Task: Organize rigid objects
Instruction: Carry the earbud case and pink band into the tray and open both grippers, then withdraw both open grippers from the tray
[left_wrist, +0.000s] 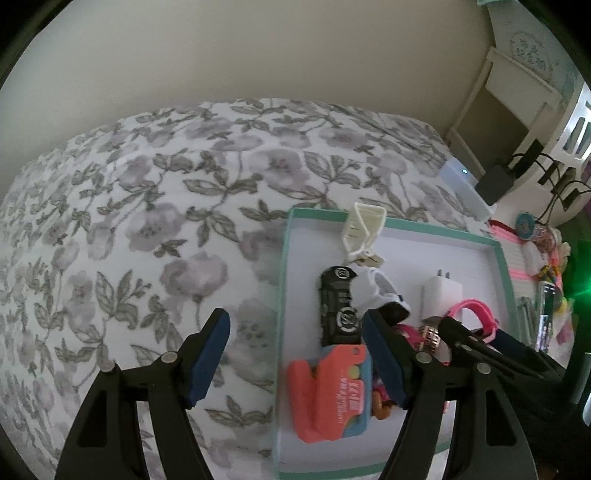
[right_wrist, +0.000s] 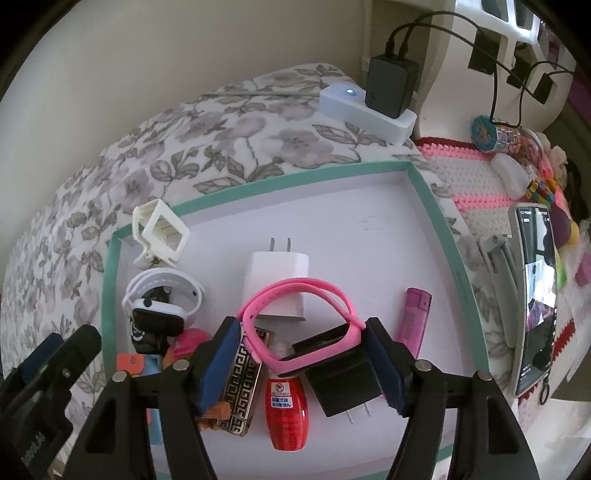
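1. Bed with floral cover (left_wrist: 147, 221) is seen under everything; a teal-rimmed tray (right_wrist: 432, 206) with a white floor is laid on it.
2. A phone on a stand (right_wrist: 532, 295) is seen right of the tray, screen lit; a white power strip (right_wrist: 365, 107) with a black adapter plugged in sits behind the tray.
3. Left hand-held gripper (left_wrist: 295, 354): jaws spread wide, nothing gripped. One pad is over the bed cover outside the tray, the other over the tray interior; the tray's left rim is straddled.
4. Right hand-held gripper (right_wrist: 301, 363): jaws spread wide, no pad contact made out. A black charger (right_wrist: 340, 380) and part of a pink wristband (right_wrist: 295, 317) lie between the fingers.
5. Tray contents, left side: coral-and-blue case (left_wrist: 332, 391), black cylindrical item (left_wrist: 338, 306), white-strapped watch (right_wrist: 162, 306), white clip (right_wrist: 159, 232) propped on the left rim.
6. Tray contents, centre: white plug adapter (right_wrist: 279, 280) lying flat, prongs toward the far rim, partly under the pink wristband.
7. Near edge: gold-patterned lighter (right_wrist: 242, 387), red bottle (right_wrist: 286, 413), just beside each other.
8. Right side: purple lighter-shaped item (right_wrist: 415, 317), clear of the rest.
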